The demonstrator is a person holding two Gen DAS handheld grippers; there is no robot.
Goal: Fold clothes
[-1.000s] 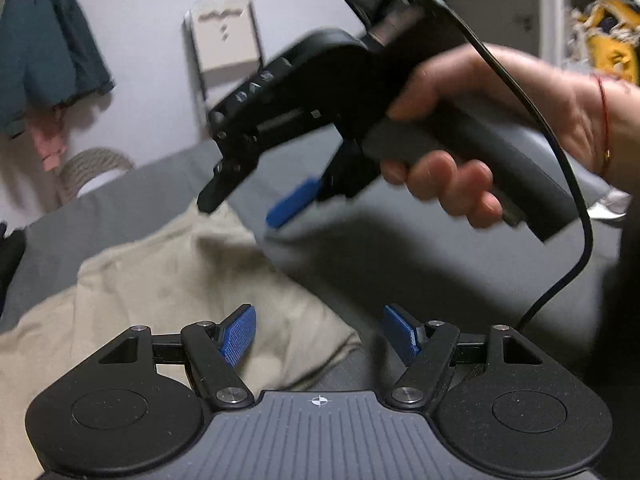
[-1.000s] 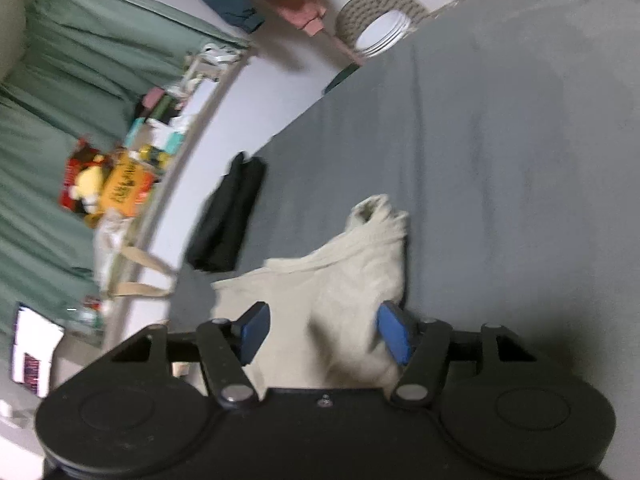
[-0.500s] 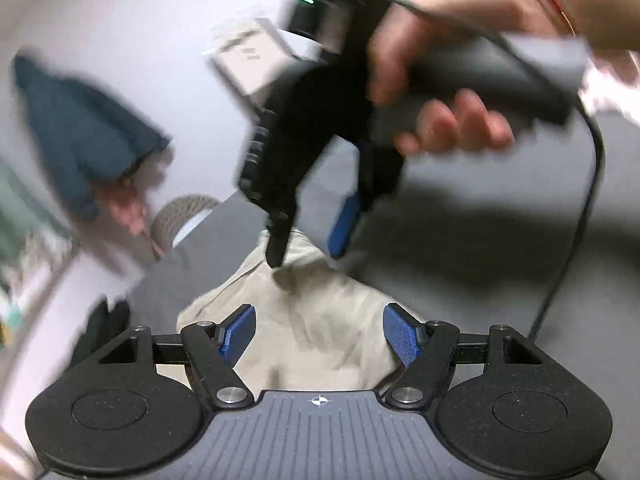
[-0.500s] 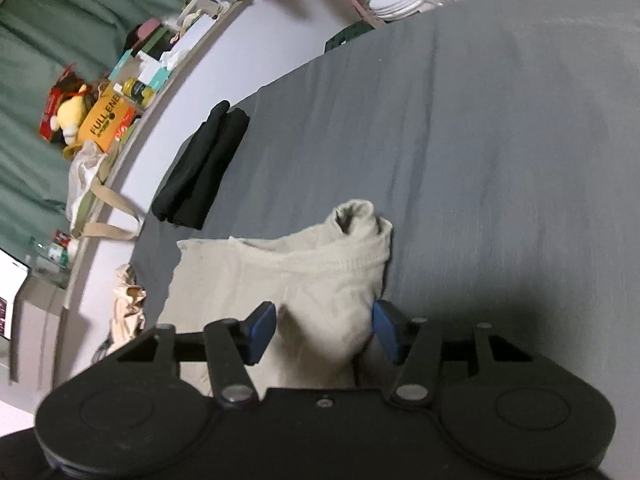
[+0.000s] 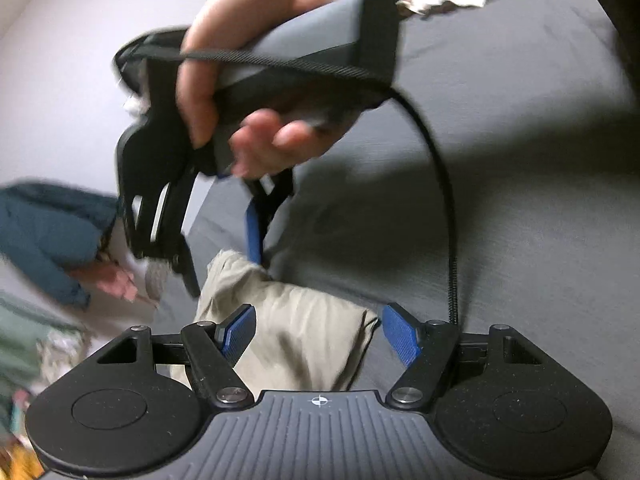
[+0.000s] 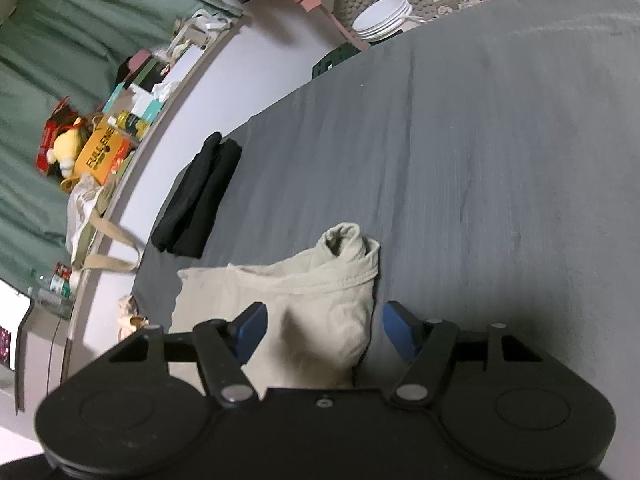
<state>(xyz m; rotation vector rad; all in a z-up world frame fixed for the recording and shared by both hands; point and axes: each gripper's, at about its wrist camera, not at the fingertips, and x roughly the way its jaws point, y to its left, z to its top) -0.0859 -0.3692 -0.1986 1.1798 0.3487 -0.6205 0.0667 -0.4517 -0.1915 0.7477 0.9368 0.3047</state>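
Note:
A beige garment point(image 5: 296, 328) lies crumpled on the grey bed sheet point(image 5: 520, 208). My left gripper point(image 5: 318, 334) is open and empty, just above the garment's near edge. In the left wrist view the right gripper point(image 5: 224, 264) hangs open above the garment's far end, held by a hand. In the right wrist view the beige garment point(image 6: 304, 300) lies below my open right gripper point(image 6: 324, 328), its rolled end point(image 6: 344, 240) pointing away.
A folded black garment point(image 6: 200, 200) lies at the bed's far left edge on the grey sheet point(image 6: 500, 160). Beyond the bed are a shelf with boxes and a yellow toy point(image 6: 68, 148), a green curtain, and white plates point(image 6: 384, 16). A black cable point(image 5: 448, 208) hangs from the right gripper.
Both grippers have tilted downward toward the beige garment. The right gripper has swung from level to pointing down over the garment's far end. Both stay open.

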